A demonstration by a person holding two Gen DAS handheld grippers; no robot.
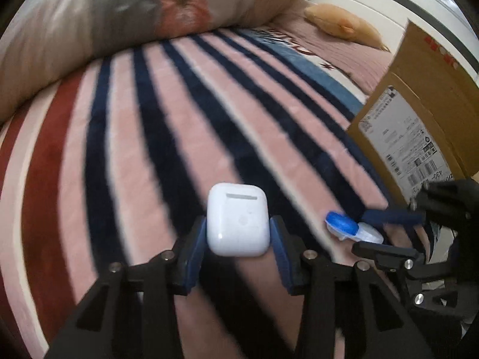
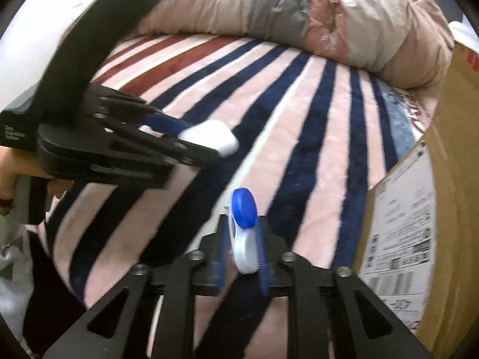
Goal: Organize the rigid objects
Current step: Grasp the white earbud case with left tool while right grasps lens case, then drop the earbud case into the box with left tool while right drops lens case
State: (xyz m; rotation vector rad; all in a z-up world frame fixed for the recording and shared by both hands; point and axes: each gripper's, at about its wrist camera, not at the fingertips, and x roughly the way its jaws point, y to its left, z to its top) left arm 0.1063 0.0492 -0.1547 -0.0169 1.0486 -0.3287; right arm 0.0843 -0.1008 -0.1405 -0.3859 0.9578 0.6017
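My left gripper [image 1: 238, 224] is shut on a white earbud case [image 1: 238, 220] and holds it above the striped blanket [image 1: 149, 137]. The case also shows in the right wrist view [image 2: 209, 139], held by the left gripper [image 2: 206, 140] at the left. My right gripper [image 2: 241, 233] is shut on a blue and white contact lens case [image 2: 243, 227], held on edge with the blue cap forward. In the left wrist view the lens case [image 1: 347, 227] and the right gripper [image 1: 368, 229] are at the lower right, beside the cardboard box.
An open cardboard box [image 1: 419, 113] with a shipping label stands at the right, also in the right wrist view [image 2: 419, 209]. A rolled quilt [image 2: 299, 15] lies along the far side of the bed. A plush toy [image 1: 344, 25] lies at the far right.
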